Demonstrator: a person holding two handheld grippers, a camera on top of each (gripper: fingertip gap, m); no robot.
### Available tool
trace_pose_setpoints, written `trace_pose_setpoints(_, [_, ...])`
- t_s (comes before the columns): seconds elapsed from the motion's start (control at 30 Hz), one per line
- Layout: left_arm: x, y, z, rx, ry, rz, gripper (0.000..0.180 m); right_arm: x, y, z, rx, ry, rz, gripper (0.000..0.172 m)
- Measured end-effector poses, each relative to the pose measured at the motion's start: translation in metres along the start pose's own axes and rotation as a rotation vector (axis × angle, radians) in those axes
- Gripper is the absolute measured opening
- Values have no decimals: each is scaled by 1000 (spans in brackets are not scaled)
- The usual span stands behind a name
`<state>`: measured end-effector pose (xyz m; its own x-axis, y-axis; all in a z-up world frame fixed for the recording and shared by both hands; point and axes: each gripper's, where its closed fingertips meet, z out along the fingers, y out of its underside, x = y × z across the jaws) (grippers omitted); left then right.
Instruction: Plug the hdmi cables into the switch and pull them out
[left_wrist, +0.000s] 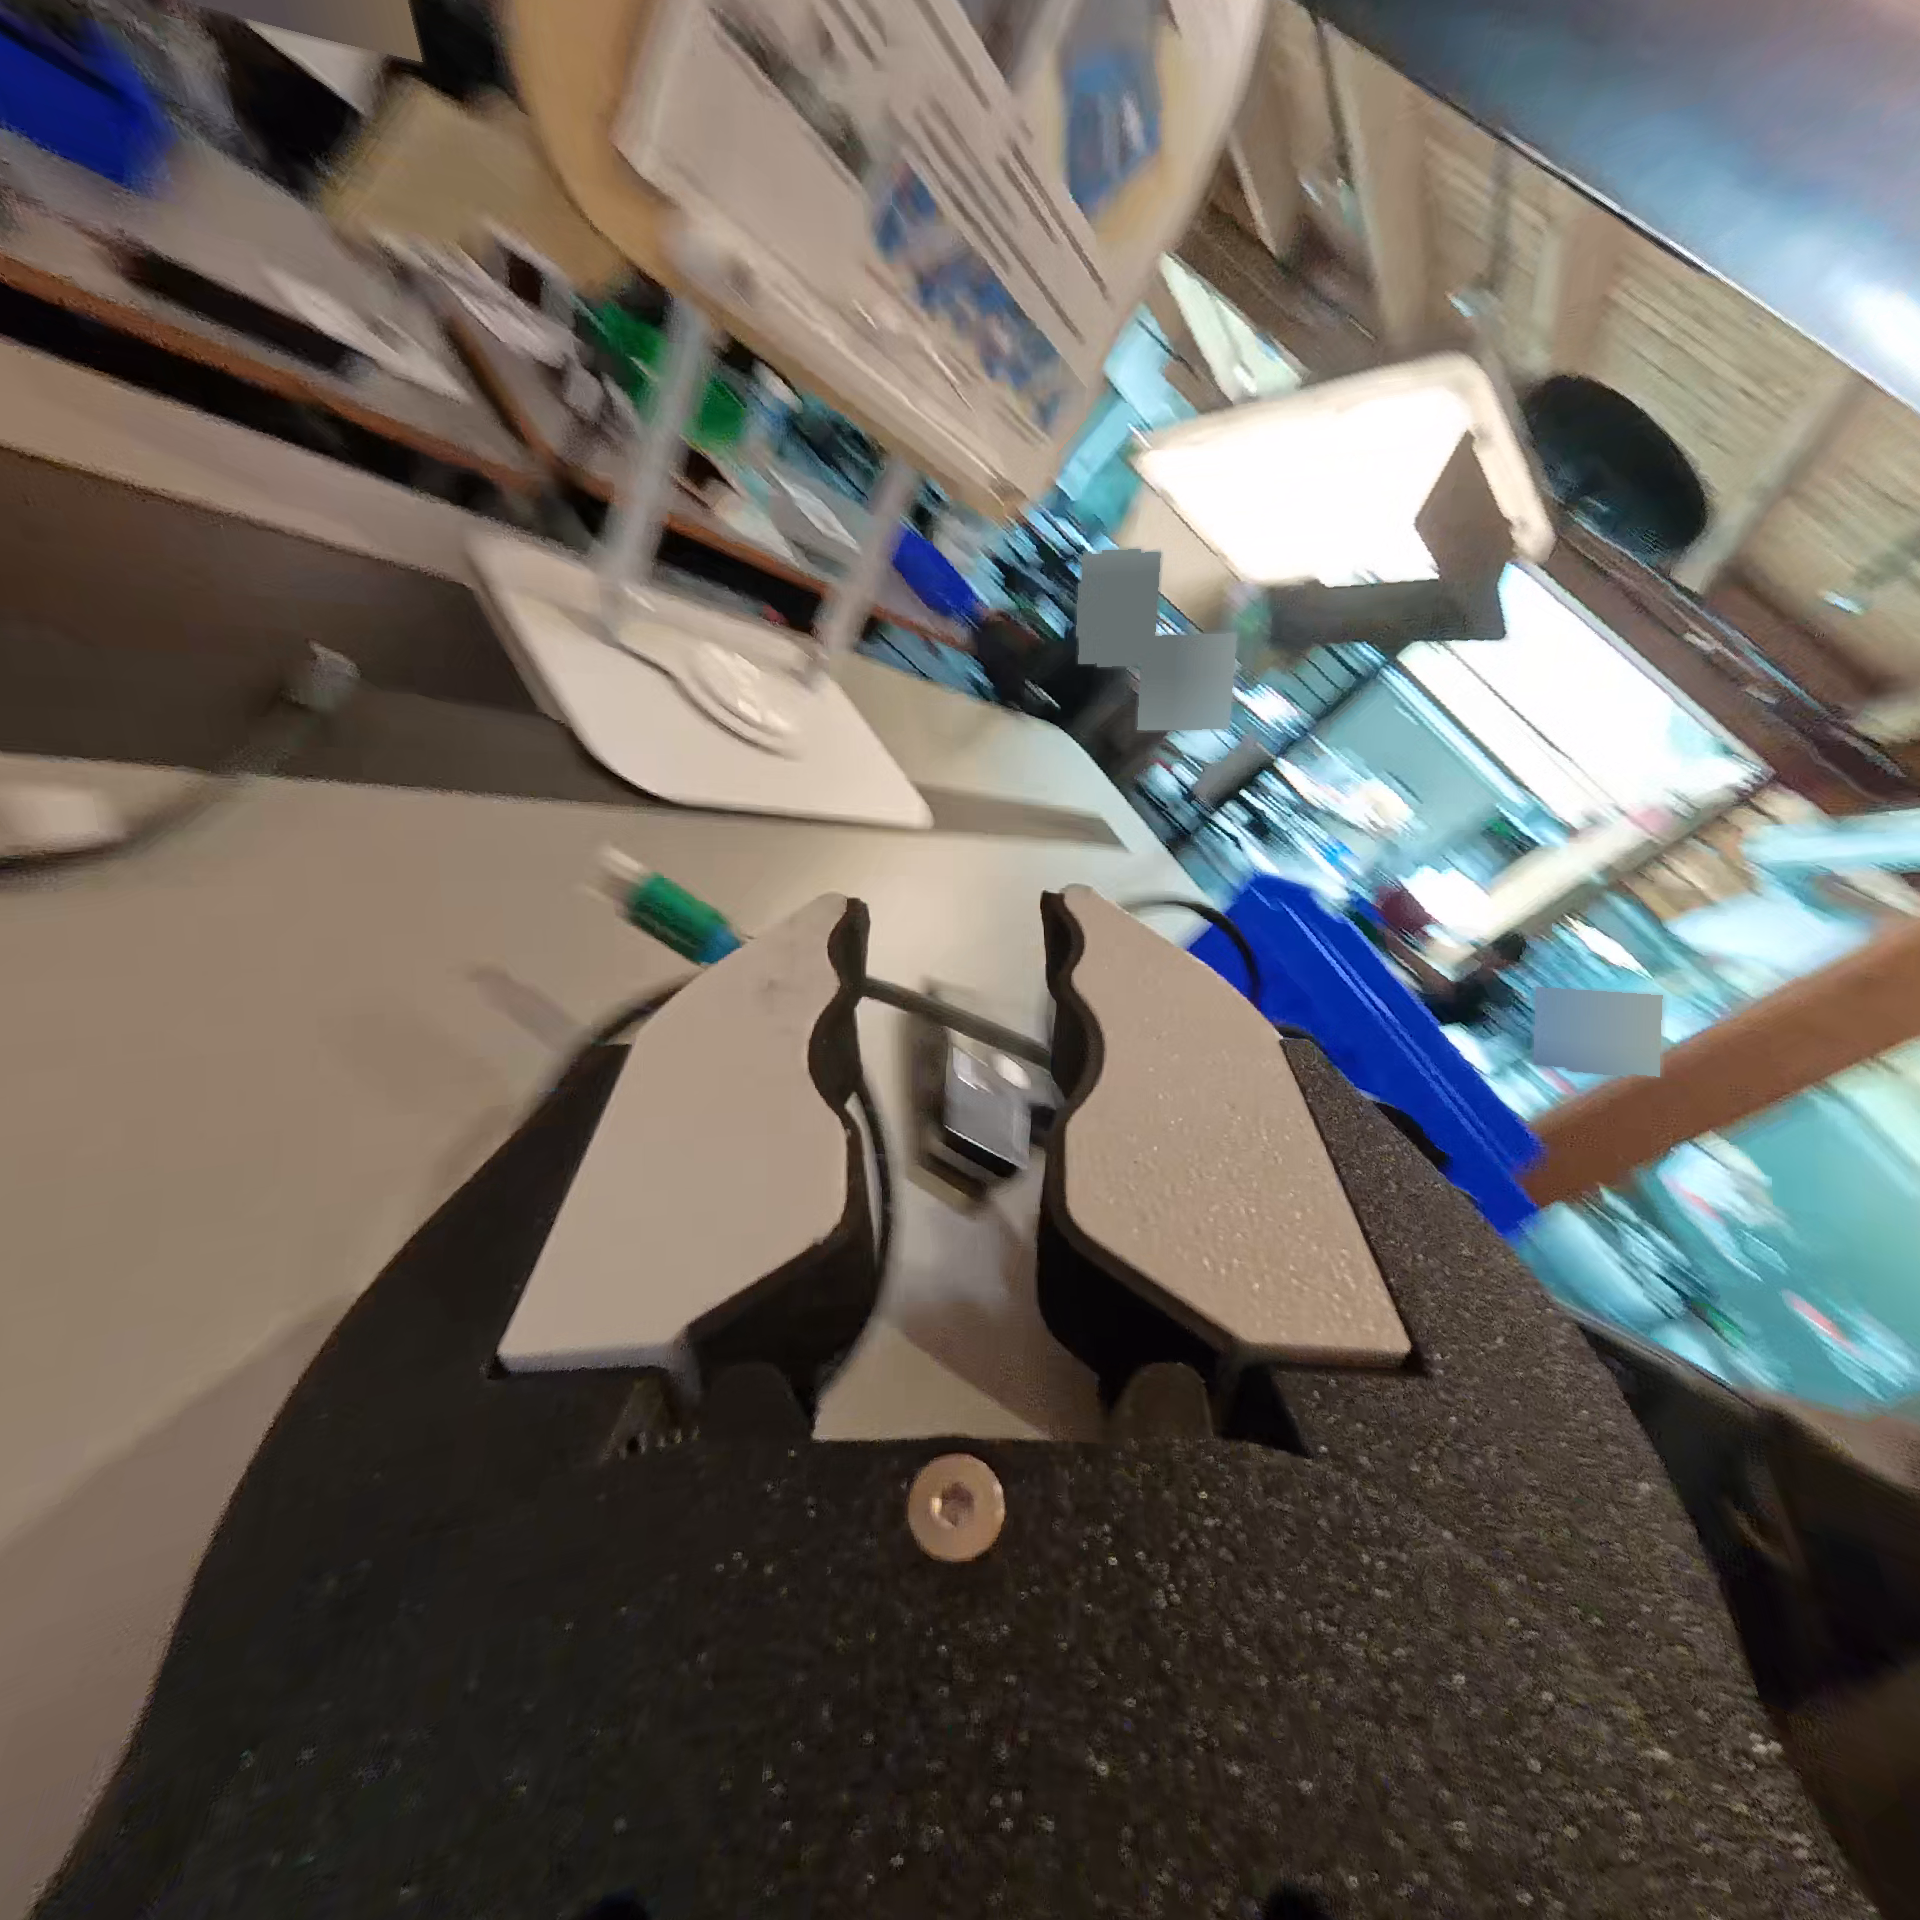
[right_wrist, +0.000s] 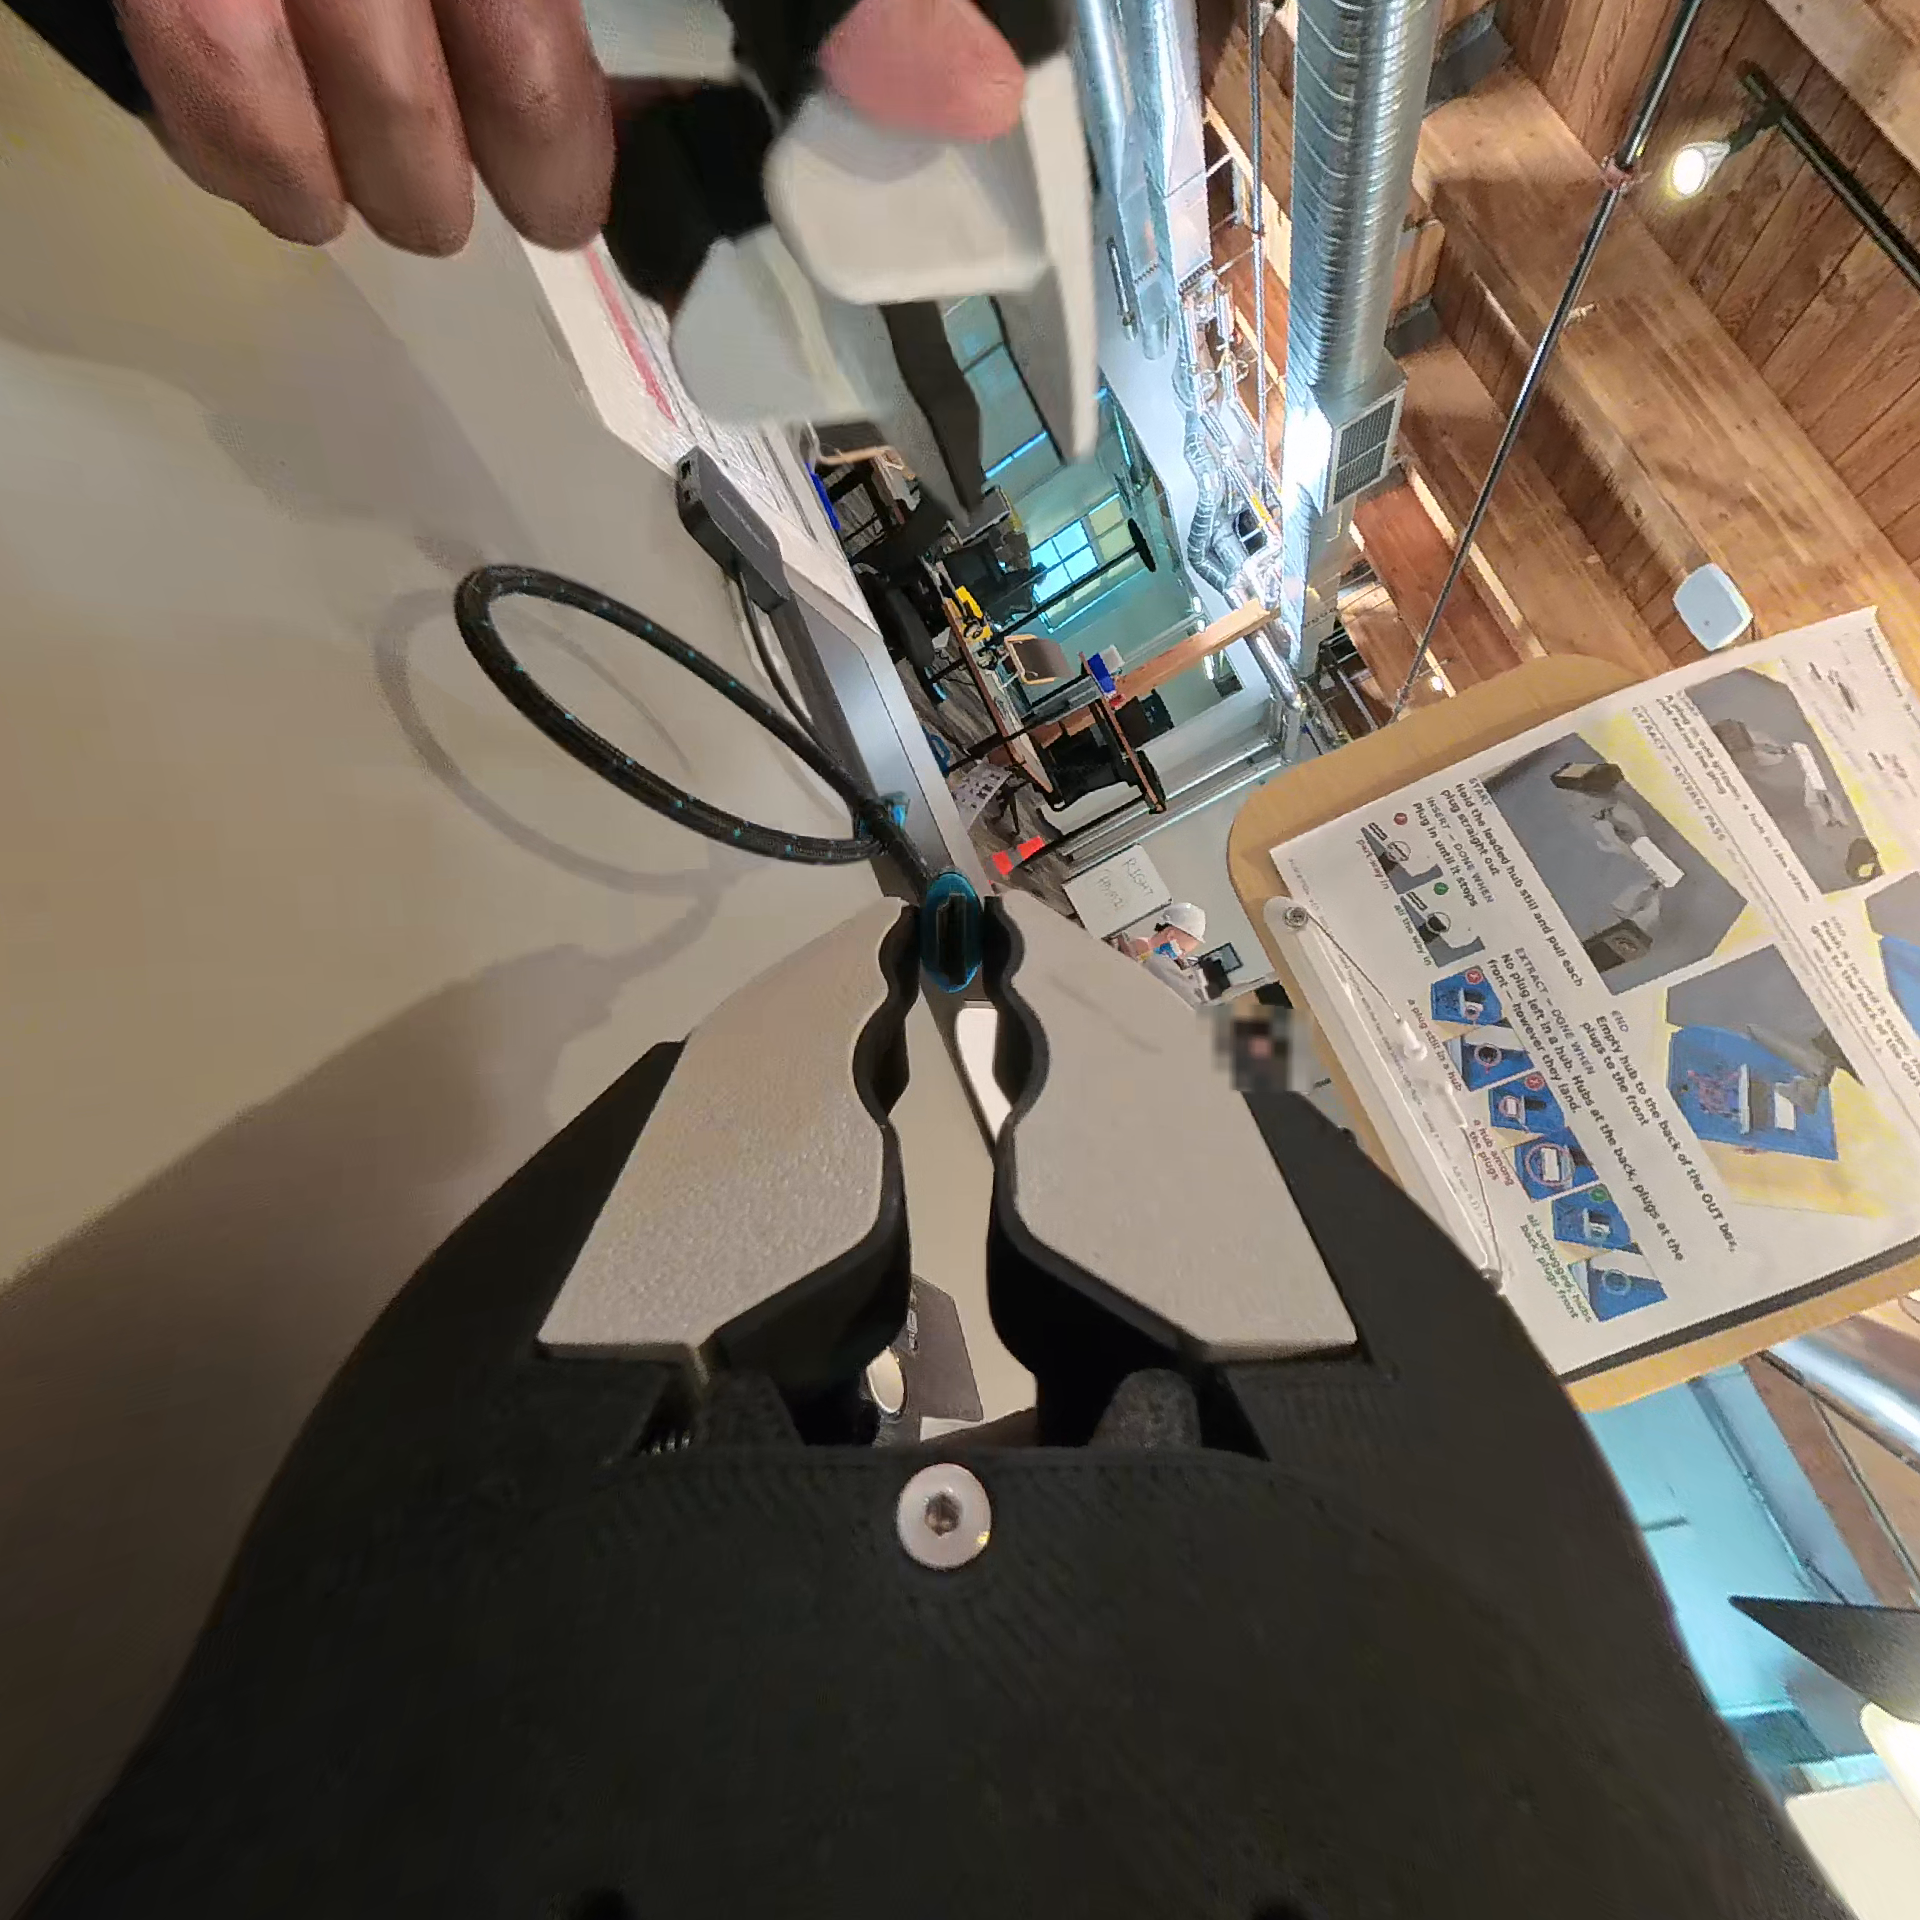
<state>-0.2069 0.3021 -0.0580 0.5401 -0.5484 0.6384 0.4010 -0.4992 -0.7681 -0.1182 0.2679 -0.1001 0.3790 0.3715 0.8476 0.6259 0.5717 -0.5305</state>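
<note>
My right gripper (right_wrist: 948, 925) is shut on a blue plug (right_wrist: 940, 977) at its fingertips. The plug's black braided cable (right_wrist: 540, 717) loops over the white table (right_wrist: 208, 935). A dark grey hub (right_wrist: 732, 520) lies on the table past the loop. My left gripper (left_wrist: 956, 914) is open, with a gap between each pad and the grey hub (left_wrist: 982, 1112) and its thin cable, which lie on the table below the fingers. The left gripper also shows in the right wrist view (right_wrist: 883, 239), held by a hand (right_wrist: 364, 114) just above the hub.
A green plug (left_wrist: 675, 914) lies on the table left of the left fingers. A blue bin (left_wrist: 1351, 1039) stands to the right. A white stand base (left_wrist: 727, 727) carries a wooden clipboard with a printed sheet (right_wrist: 1558, 987). A workshop lies beyond the table edge. My hands' fingertips stand some 11 cm from each other.
</note>
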Motion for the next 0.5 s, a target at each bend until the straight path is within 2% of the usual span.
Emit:
trace_pose_setpoints(0.1, [36,51,23,-260,238,-171,33,-5,-2,1,7,-15,-26,11])
trace_pose_setpoints(0.17, [38,75,36,-336,240,-220,33,-7,-4,1,13,-23,-39,11])
trace_pose_setpoints(0.23, [35,87,44,-372,226,-242,32,-9,-5,0,21,-29,-52,11])
trace_pose_setpoints(0.5, [29,97,52,-365,264,-389,33,-11,-11,-1,52,-20,-89,11])
